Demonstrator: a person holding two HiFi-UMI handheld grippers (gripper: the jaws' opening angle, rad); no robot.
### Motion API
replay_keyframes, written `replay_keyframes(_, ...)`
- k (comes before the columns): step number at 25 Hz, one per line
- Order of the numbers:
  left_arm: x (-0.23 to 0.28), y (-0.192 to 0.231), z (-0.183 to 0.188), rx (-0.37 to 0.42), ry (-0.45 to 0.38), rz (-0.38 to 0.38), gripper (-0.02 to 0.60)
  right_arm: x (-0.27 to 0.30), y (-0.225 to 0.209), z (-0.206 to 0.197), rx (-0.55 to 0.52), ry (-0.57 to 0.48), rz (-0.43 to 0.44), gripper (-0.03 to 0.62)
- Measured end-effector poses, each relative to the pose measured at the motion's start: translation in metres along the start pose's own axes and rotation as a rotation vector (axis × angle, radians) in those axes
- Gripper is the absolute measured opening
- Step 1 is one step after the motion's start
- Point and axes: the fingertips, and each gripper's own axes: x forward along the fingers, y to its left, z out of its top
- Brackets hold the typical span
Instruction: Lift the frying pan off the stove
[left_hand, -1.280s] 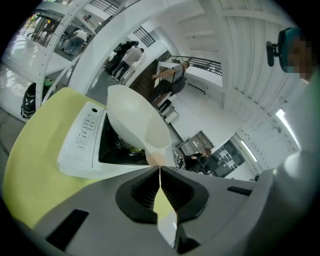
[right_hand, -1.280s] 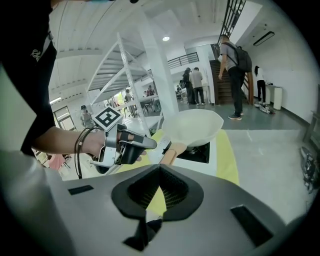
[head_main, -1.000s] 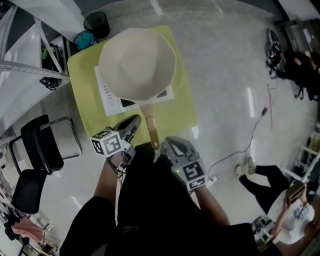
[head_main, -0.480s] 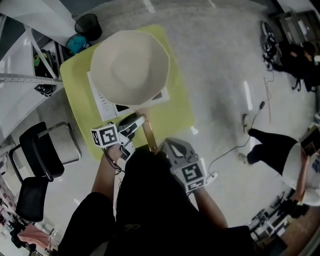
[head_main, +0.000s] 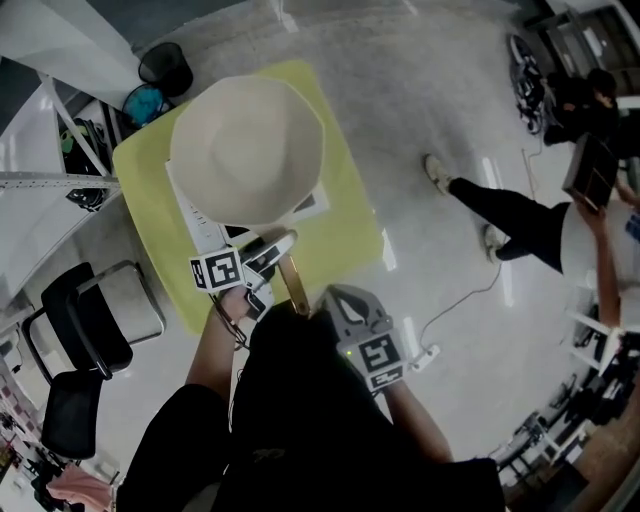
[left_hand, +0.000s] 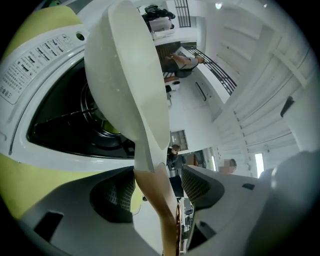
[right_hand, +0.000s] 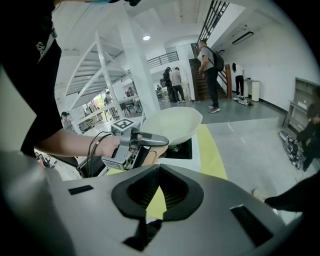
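Frying pan (head_main: 247, 150): cream-white, sits directly over the stove (head_main: 195, 232) burner, covering most of the stove top in head view. Whether its base rests on the grate: cannot tell. Wooden handle (head_main: 293, 287) projects off the stove's near edge, twd the operator.

Stove: white unit w/ black burner recess, control panel along one side. It stands on a yellow-green table (head_main: 345, 235).

L gripper (head_main: 275, 248): at the stove's near edge, on the handle side. In left gripper view the jaws are opening, w/ the handle (left_hand: 156, 200) running btwn them. Handle lies against one pad, clear gap to the other, so no pinch at present. Pan bowl (left_hand: 127, 90) fills the upper frame above the burner recess.

R gripper (head_main: 338, 298): nearer the operator than the stove, beside the handle end, not touching it. In right gripper view its jaws are pressed together at the tips, nothing btwn them. That view also shows the pan (right_hand: 172, 125) over the stove, w/ the L gripper (right_hand: 150, 141) beside it.

Surroundings: black chair (head_main: 85, 320) left of the stove's table. Black bin (head_main: 165, 65) beyond the stove's far corner. Person (head_main: 520, 215) on the floor well right of the stove.
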Motion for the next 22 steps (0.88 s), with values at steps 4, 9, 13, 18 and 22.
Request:
replay_keyframes(4, 0.006, 0.001, 0.002, -0.005, 0.014, -0.006, 0.313, 0.002, -0.002, 0.002, 0.015, -0.006, -0.011, 0.014)
replay_keyframes(9, 0.012, 0.000, 0.002, -0.009, 0.028, -0.019, 0.311, 0.003, -0.002, 0.005, 0.023, -0.015, -0.026, 0.014)
replay_keyframes(13, 0.016, 0.002, 0.007, -0.014, 0.020, -0.025, 0.311, 0.004, -0.003, 0.004, 0.035, -0.013, -0.032, 0.015)
replay_keyframes(18, 0.019, 0.003, 0.013, -0.015, 0.004, -0.020, 0.311, 0.009, -0.004, 0.007, 0.041, -0.017, -0.036, 0.015)
replay_keyframes(22, 0.022, 0.003, 0.013, -0.014, 0.016, -0.023, 0.310, 0.013, -0.003, 0.012, 0.040, -0.021, -0.034, 0.014)
